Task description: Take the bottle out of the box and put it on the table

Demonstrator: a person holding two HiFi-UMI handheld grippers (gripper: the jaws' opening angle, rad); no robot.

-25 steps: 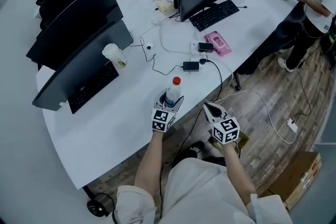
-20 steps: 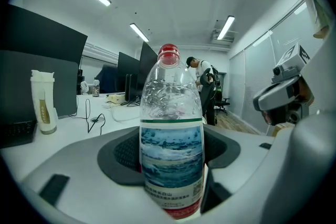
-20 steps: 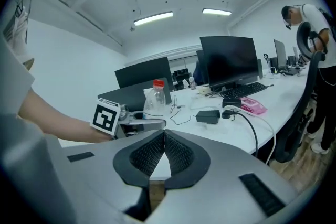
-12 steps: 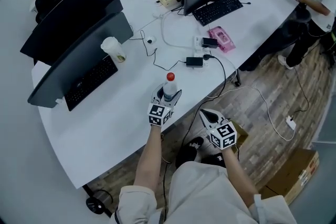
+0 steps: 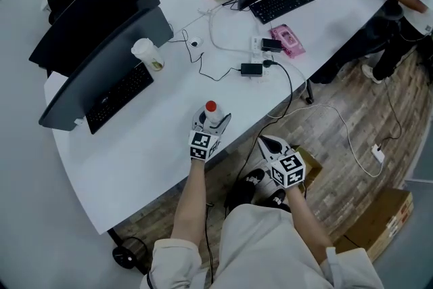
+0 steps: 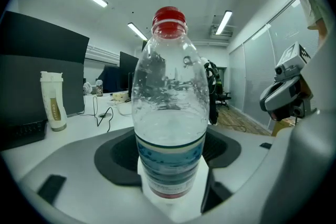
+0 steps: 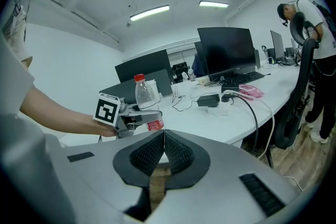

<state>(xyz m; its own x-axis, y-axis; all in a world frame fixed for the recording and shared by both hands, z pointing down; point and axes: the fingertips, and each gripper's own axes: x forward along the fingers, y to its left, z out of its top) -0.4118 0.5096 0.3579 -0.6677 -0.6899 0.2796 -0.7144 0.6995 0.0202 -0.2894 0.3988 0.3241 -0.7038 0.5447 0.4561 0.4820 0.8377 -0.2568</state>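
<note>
We have the bottle (image 6: 169,113) clamped in the left claw (image 5: 211,124). Its pads press on the lower body on either side, and the red cap stands straight up above the jaws, so the bottle's long axis runs upright, crosswise to the line the claw points along. What the coming move turns on is the gap directly beneath the claw. The white table (image 5: 135,152) lies right below the bottle's base, but no view lets us tell whether the base already touches it or hangs just clear. We judge what remains to be a short set-down and then a release. The left claw is the only one that matters for this. The right claw (image 7: 164,136) is closed on nothing, its pads meeting tip to tip, and it sits off the table edge over the wooden floor (image 5: 338,166), to the right of the left claw. The tabletop under and around the left claw is bare. Ahead of it, a keyboard (image 5: 120,97) and a pale cup (image 5: 147,53) stand well apart (cables and a power adapter (image 5: 251,69) lie further ahead and to its right). A cardboard box (image 5: 387,223) sits on the floor far beyond the right claw.
</note>
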